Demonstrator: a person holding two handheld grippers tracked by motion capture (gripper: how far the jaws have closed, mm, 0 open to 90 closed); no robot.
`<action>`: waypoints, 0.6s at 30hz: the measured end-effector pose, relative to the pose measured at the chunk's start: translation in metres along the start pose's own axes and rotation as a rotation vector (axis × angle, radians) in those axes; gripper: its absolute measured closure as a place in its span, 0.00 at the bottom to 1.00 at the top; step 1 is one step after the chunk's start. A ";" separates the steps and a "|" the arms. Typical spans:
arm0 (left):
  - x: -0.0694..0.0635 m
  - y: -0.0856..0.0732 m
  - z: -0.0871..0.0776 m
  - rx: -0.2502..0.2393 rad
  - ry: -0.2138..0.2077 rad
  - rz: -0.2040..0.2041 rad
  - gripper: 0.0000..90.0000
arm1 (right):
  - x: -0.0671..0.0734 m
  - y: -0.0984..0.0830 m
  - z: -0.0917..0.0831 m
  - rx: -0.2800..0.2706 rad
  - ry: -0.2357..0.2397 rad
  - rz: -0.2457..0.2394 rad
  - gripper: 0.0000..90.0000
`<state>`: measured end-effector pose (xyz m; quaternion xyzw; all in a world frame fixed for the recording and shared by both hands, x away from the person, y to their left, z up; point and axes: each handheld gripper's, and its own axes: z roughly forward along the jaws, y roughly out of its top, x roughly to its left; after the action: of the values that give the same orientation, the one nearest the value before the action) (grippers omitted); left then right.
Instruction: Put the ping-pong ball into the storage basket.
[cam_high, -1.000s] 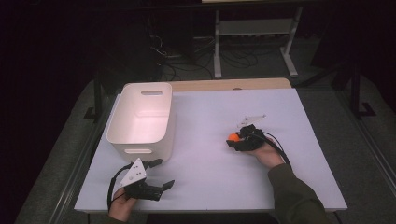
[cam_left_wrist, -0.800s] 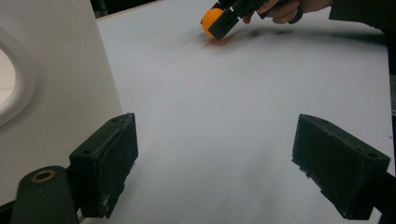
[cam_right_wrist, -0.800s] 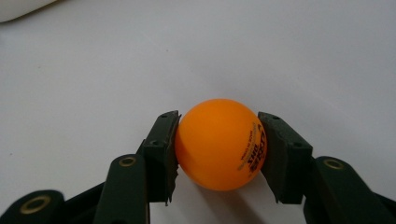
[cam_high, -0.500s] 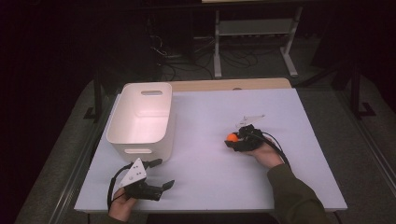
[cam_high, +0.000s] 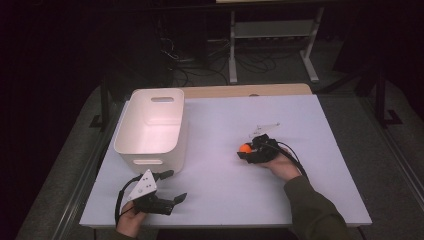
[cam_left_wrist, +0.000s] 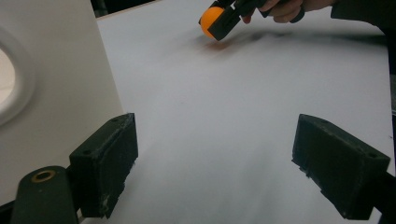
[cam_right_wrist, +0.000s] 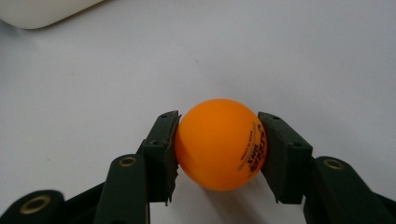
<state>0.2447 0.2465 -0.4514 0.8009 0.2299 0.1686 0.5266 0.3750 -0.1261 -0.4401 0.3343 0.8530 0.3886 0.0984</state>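
Barely anything's moved in the last second: my right gripper (cam_right_wrist: 217, 154) fingers stay clamped on the orange ping-pong ball (cam_right_wrist: 219, 142), well right of the white bin (cam_high: 152, 127), left gripper (cam_left_wrist: 215, 172) fingers apart, so I'd say bin next.

The orange ball (cam_right_wrist: 219, 143) looks like smooth matt plastic, with a soft sheen and small dark print at its three o'clock side. The right gripper (cam_right_wrist: 218, 154) has matt black pads (cam_right_wrist: 161, 156), rough and chipped at the edges, with brass-coloured metal rivets lower down. The left gripper (cam_left_wrist: 215, 172) shows the same dull black, scuffed blocks. The white bin (cam_high: 152, 127) at ten o'clock on the table (cam_high: 320, 135) is smooth plastic, faintly glossy. The tabletop is a matt white sheet, and a bare wood strip (cam_high: 245, 90) runs along twelve o'clock.
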 end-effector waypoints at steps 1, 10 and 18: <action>0.000 0.000 0.000 -0.001 0.000 -0.002 0.16 | 0.001 0.000 0.001 -0.001 0.003 0.000 0.55; 0.000 0.000 0.000 -0.001 0.000 0.000 0.16 | 0.006 0.003 0.003 -0.003 0.016 -0.010 0.55; 0.000 0.000 0.000 0.000 0.001 0.000 0.16 | 0.012 0.006 0.005 -0.001 0.036 -0.020 0.55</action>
<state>0.2447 0.2464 -0.4514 0.8008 0.2302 0.1692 0.5264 0.3708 -0.1128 -0.4379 0.3184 0.8577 0.3941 0.0871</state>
